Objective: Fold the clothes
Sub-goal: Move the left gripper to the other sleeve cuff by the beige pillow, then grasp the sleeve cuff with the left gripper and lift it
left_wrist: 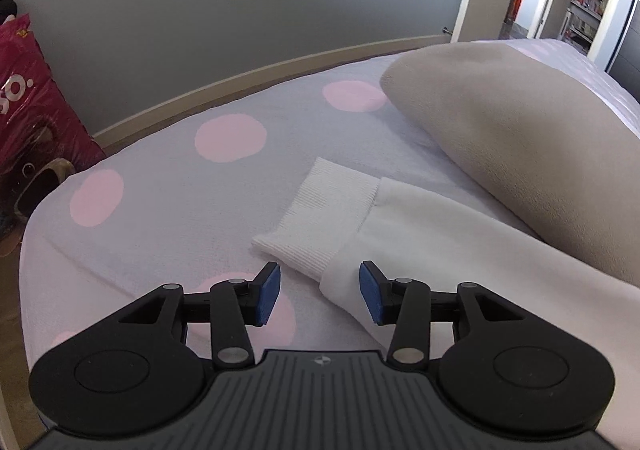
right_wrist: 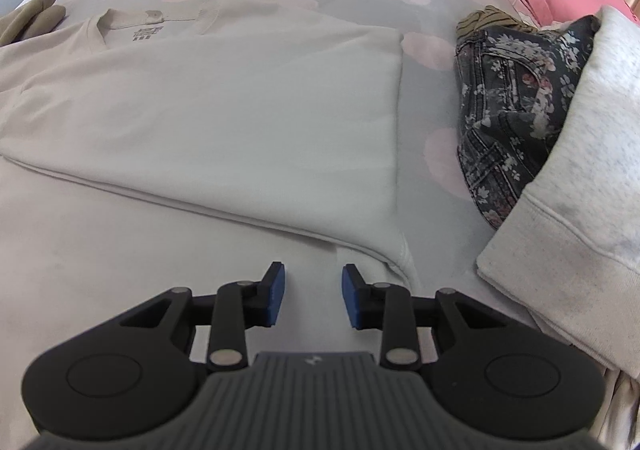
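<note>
Hovering low over the bed (left_wrist: pixel 160 186), the left claw (left_wrist: pixel 319 296) is released, its blue pads spread to either side of the ribbed cuff (left_wrist: pixel 320 218) of a white sweatshirt sleeve (left_wrist: pixel 460 250). The sleeve lies flat on the spotted sheet, running away to the right, with a beige cushion (left_wrist: pixel 520 130) just beyond it. A pink bag (left_wrist: pixel 36 106) stands on the floor at the far left.

Further right, the white sweatshirt (right_wrist: pixel 240 122) is spread on the bed with its collar and label (right_wrist: pixel 144 30) at the far end. Its right side ends in a straight edge, and a fold line crosses the near part, so one side seems already turned in. The right claw (right_wrist: pixel 313 296) is also released and grasps nothing; it hangs over the near hem, close to the bottom corner (right_wrist: pixel 400 258). To the right, well clear of the sweatshirt, lie flowered jeans (right_wrist: pixel 512 106) and a grey speckled sweater (right_wrist: pixel 568 170).

I judge the step in hand to be bringing the outstretched sleeve across the body. That calls for the left claw to drop onto the cuff and pinch both layers, then carry it inward without dragging the body out of line, while the right claw pins or lifts the hem.
</note>
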